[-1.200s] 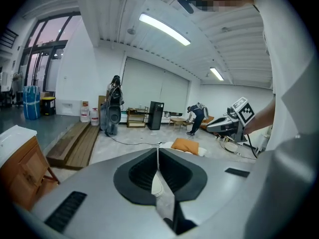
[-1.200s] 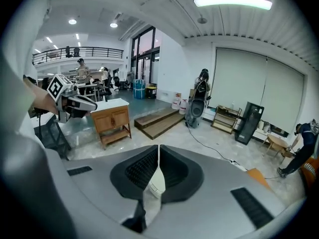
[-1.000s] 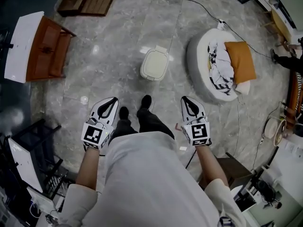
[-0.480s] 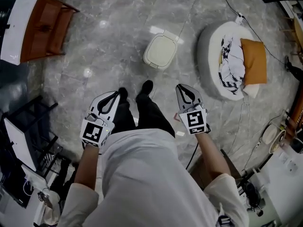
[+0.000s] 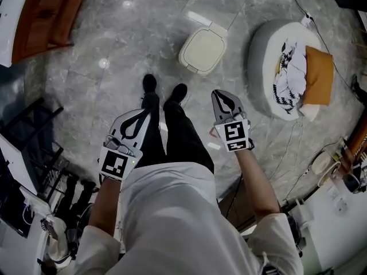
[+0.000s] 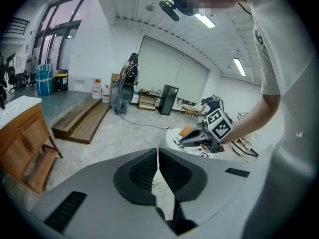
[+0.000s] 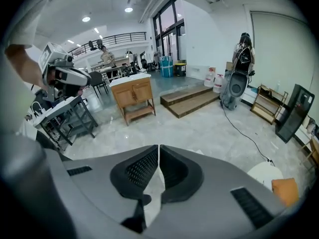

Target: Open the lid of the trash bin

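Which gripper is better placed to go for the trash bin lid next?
Right, probably. The right gripper sits nearer the trash bin, which stands ahead and rightward; the left gripper hangs farther back.

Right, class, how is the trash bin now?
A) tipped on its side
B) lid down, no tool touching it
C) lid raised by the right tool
B: the trash bin has its lid flat, and the left tool and right tool are both short of it.
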`<move>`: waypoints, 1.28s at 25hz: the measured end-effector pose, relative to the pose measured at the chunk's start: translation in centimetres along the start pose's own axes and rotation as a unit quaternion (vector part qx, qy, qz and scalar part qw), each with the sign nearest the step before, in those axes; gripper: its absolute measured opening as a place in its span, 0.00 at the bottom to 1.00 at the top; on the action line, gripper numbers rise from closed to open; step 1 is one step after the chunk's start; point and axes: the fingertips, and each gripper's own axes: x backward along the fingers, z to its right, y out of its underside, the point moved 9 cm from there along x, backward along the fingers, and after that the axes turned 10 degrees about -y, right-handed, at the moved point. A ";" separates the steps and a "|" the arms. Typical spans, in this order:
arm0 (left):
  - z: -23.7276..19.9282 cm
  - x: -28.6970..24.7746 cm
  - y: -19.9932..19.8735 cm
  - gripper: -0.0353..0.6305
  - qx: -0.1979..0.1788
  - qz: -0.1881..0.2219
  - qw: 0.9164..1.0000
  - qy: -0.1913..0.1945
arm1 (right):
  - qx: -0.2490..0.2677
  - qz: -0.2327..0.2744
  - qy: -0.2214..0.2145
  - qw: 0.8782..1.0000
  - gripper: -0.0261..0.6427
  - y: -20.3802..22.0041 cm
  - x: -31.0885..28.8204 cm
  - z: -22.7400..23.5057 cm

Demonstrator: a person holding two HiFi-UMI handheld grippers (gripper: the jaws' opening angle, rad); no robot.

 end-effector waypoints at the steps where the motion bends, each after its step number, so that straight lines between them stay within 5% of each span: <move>1: -0.2 -0.4 0.5 0.08 0.002 -0.005 1.000 0.002 | -0.004 -0.005 -0.001 1.000 0.09 0.3 -0.8 0.2; 8: -1.8 -3.0 3.9 0.08 0.025 -0.022 0.999 0.004 | -0.023 -0.039 -0.008 0.999 0.09 3.0 -5.6 1.0; 14: -3.3 -5.4 5.9 0.08 -0.016 -0.019 0.999 0.025 | -0.031 -0.058 -0.008 0.998 0.09 5.0 -9.3 1.8; 24: -5.4 -9.1 11.7 0.08 0.079 -0.056 0.995 0.000 | -0.059 -0.085 0.009 0.995 0.09 9.0 -16.1 3.4; 32: -5.5 -11.9 15.0 0.08 0.046 -0.063 0.997 0.023 | -0.074 -0.103 0.019 0.992 0.09 12.5 -19.8 4.1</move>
